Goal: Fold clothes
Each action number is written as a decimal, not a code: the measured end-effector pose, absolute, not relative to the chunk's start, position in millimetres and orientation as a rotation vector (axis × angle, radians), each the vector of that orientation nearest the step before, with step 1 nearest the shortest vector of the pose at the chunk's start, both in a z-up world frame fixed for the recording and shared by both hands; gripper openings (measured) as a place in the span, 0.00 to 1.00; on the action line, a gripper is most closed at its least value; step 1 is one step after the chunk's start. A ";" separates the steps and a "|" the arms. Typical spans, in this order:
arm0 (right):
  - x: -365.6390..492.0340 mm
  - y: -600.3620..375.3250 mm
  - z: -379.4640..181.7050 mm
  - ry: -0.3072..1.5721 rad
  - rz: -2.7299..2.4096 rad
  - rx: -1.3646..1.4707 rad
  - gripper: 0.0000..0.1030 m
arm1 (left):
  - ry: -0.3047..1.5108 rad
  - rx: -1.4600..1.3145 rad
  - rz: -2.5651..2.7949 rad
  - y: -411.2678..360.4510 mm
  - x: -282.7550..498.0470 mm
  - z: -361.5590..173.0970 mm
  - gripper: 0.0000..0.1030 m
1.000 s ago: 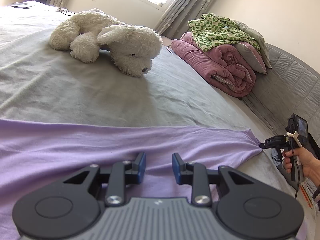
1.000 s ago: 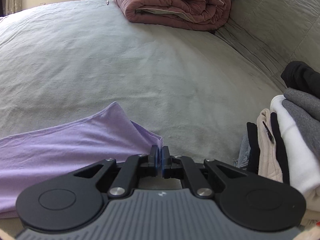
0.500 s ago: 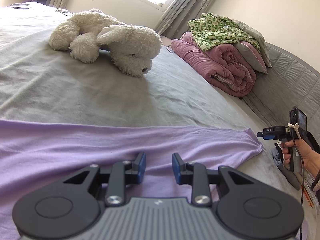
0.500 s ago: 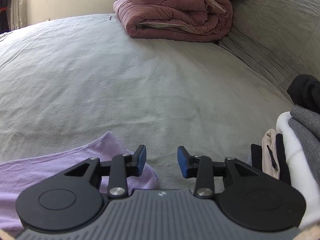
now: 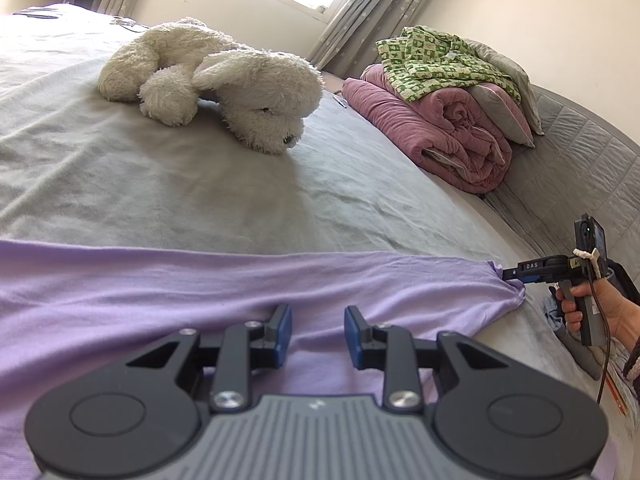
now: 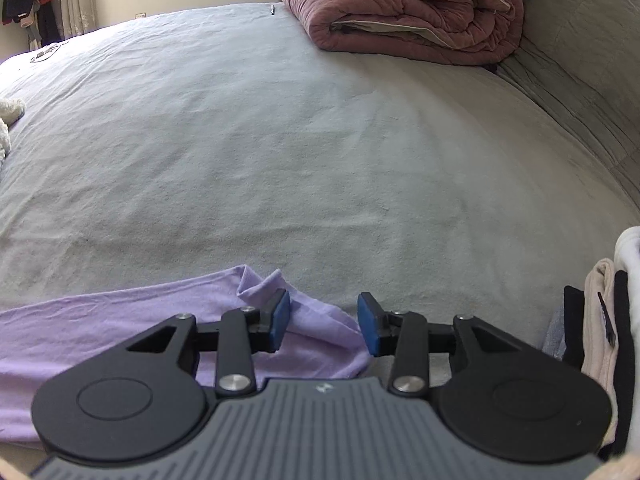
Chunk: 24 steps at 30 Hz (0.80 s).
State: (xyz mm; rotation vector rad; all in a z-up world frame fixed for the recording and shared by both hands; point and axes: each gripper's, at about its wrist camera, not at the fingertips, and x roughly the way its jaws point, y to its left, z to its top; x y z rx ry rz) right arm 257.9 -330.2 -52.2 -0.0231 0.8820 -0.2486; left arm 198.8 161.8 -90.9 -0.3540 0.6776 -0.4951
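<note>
Lilac garment lies beneath our 2 unclenched, empty grippers, left gripper and right gripper (jaws opening); its right corner may crumple.

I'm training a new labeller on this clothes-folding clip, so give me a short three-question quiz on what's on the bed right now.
1. True or false: the plush dog lies on the lilac garment.
2. What sits on top of the rolled pink quilt? A) green checked garment B) a black sweater C) a pillowcase
3. In the right wrist view, what lies inside the right gripper?

Key
1. False: it lies on the grey bedsheet, apart from the garment.
2. A
3. A corner of the lilac garment; the jaws are opening and do not pinch it.
</note>
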 end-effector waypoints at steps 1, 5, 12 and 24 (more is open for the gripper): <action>257.2 -328.5 -52.9 0.883 -0.240 -0.042 0.41 | 0.677 -0.354 -0.495 161.8 198.7 -90.8 0.29; 258.8 -332.2 -53.6 0.892 -0.215 -0.034 0.41 | 0.678 -0.354 -0.495 161.8 198.7 -90.9 0.29; 252.8 -317.2 -54.2 0.852 -0.184 -0.081 0.02 | 0.677 -0.354 -0.495 162.0 199.5 -91.1 0.29; 264.2 -329.8 -60.2 0.740 -0.401 -0.128 0.00 | 0.676 -0.352 -0.493 161.4 198.7 -90.9 0.29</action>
